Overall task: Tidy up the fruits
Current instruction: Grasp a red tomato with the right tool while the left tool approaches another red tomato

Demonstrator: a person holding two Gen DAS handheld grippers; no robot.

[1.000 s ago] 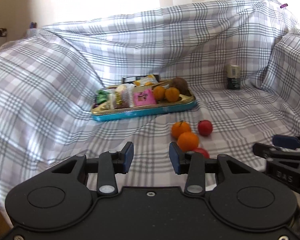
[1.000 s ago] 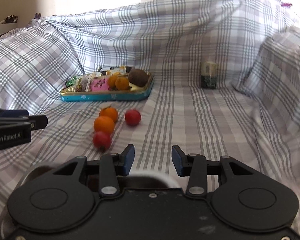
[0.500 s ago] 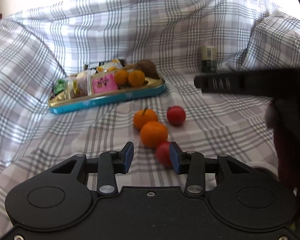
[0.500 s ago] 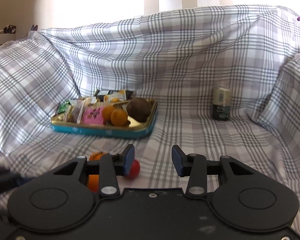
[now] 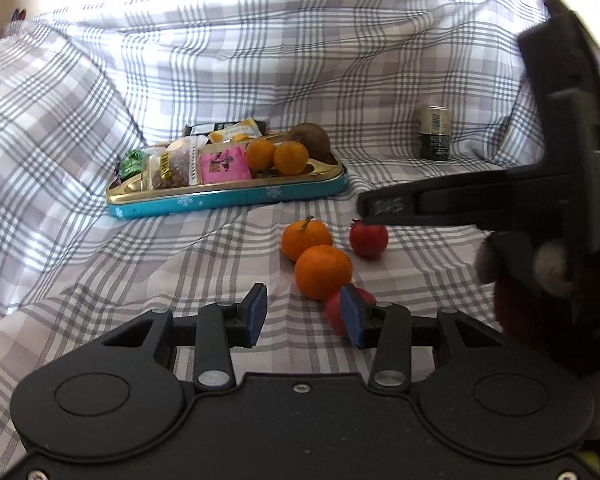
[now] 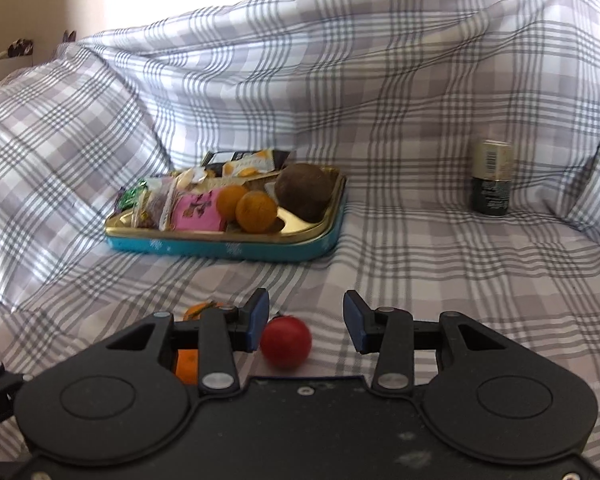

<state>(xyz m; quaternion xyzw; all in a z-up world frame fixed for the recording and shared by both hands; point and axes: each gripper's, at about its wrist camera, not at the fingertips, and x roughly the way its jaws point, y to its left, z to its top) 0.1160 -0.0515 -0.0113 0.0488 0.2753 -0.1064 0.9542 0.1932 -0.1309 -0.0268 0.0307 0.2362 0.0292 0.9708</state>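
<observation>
Red fruit [image 6: 286,342] just ahead of empty, parted right gripper [image 6: 304,322], nearer left pad.

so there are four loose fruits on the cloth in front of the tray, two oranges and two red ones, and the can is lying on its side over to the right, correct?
Not quite. The can stands upright, as the right wrist view shows plainly. The rest holds: in the left wrist view two oranges and two red fruits lie loose on the cloth in front of the tray.

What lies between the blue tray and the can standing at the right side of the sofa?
Nothing: in both wrist views only bare checked cloth stretches between the blue tray and the can.
</observation>
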